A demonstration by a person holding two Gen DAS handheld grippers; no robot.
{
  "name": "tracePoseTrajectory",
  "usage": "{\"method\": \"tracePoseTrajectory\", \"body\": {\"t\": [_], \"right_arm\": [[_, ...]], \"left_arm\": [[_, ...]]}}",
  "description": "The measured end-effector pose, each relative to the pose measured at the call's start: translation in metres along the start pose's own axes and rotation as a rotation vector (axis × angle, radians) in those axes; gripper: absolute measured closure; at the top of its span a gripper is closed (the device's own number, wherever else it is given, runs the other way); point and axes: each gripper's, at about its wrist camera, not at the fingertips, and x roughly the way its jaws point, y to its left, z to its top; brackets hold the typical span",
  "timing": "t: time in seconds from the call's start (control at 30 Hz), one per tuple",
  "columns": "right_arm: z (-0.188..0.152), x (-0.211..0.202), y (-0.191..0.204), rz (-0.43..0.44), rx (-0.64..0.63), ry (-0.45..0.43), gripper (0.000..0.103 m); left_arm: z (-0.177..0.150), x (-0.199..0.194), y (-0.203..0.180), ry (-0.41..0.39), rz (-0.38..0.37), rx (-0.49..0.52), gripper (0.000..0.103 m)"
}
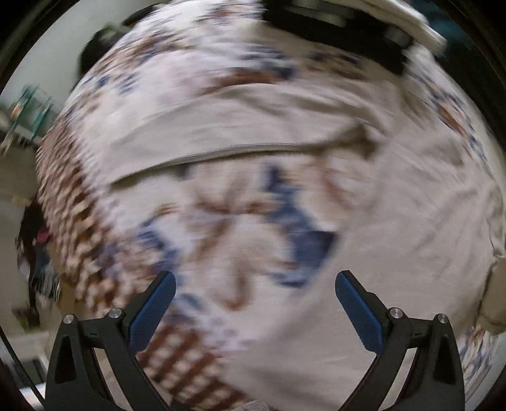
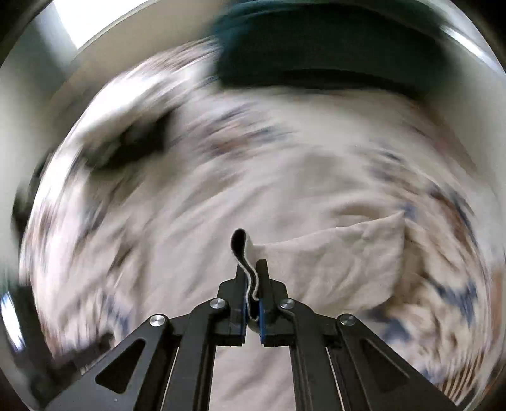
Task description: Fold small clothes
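A beige garment (image 1: 259, 126) lies spread on a patterned bedspread (image 1: 240, 221), its hem running across the middle of the left wrist view. My left gripper (image 1: 255, 284) is open and empty, above the bedspread just short of that hem. My right gripper (image 2: 252, 278) is shut on an edge of the beige garment (image 2: 332, 262), which hangs in a fold to the right of the fingers. The cloth edge sticks up past the fingertips. Both views are blurred by motion.
A dark and white pile of clothes (image 1: 341, 25) lies at the far edge of the bed. A dark teal item (image 2: 316, 53) lies beyond the garment in the right wrist view. A shelf with clutter (image 1: 22, 113) stands at the left.
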Motion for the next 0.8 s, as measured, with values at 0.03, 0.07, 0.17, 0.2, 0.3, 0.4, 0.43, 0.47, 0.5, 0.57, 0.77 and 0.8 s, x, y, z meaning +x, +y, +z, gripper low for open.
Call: {"method": "tracePoseTrajectory", "body": {"t": [0.03,0.07,0.17,0.2,0.3,0.4,0.43,0.47,0.5,0.57,0.77,0.8], "right_arm": [[-0.010,0.008,0.031,0.030,-0.086,0.024,0.098],[-0.024,0.018,0.062,0.052,-0.179,0.058,0.098],[-0.071,0.034,0.122,0.086,-0.380,0.119,0.098],[-0.087,0.040,0.136,0.089,-0.436,0.140,0.098],[-0.127,0.054,0.158,0.093,-0.534,0.203,0.098],[-0.150,0.067,0.168,0.071,-0.572,0.262,0.098],[-0.154,0.069,0.170,0.067,-0.577,0.272,0.098],[-0.157,0.071,0.170,0.068,-0.583,0.284,0.098],[-0.161,0.072,0.170,0.067,-0.593,0.295,0.098],[-0.166,0.073,0.171,0.071,-0.601,0.310,0.096],[-0.149,0.067,0.141,0.242,-0.423,0.462,0.035],[-0.143,0.060,0.126,0.246,-0.369,0.442,0.034]], "left_arm": [[-0.007,-0.001,0.011,-0.002,0.017,-0.020,0.000],[-0.013,-0.003,0.023,-0.004,0.036,-0.043,0.000],[-0.021,0.004,0.057,0.001,0.092,-0.095,0.000],[-0.022,0.009,0.069,0.008,0.101,-0.118,0.000],[-0.031,0.017,0.088,0.031,0.117,-0.169,0.000],[-0.035,0.023,0.094,0.041,0.117,-0.186,0.000],[-0.035,0.025,0.095,0.045,0.112,-0.188,0.000],[-0.035,0.026,0.096,0.050,0.107,-0.191,0.000],[-0.035,0.027,0.096,0.053,0.104,-0.193,0.000],[-0.034,0.028,0.095,0.064,0.100,-0.189,0.000],[-0.011,0.032,0.102,0.053,0.050,-0.198,0.000],[-0.003,0.035,0.105,0.047,0.026,-0.208,0.000]]}}
